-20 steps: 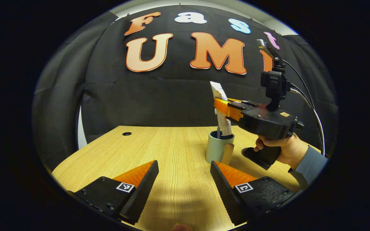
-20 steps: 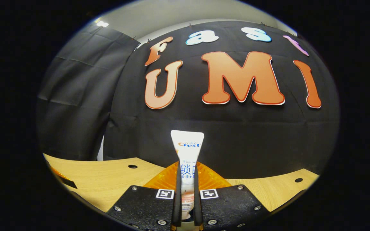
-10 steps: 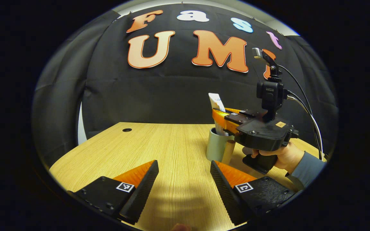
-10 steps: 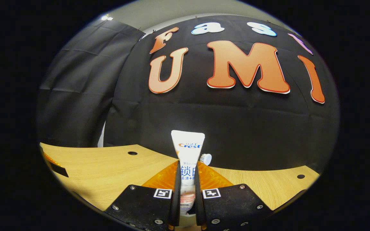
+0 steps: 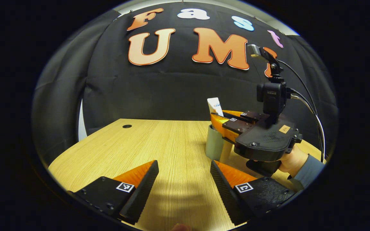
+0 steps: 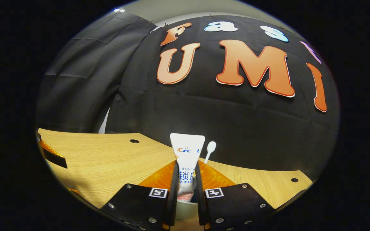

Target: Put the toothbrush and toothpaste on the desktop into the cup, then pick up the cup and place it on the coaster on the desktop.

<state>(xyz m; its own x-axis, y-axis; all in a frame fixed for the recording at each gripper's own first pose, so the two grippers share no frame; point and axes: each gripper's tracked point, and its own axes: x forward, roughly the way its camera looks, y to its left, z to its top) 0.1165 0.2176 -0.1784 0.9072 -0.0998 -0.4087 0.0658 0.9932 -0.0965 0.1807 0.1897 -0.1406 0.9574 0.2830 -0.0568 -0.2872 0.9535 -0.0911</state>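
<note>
Overhead light falls evenly, soft shadows pool on the pale wooden desktop, and edges bow fisheye-fashion.

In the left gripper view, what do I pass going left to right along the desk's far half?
Desk hole → cup with the toothpaste standing in it → right hand-held gripper → hand holding it.
</note>
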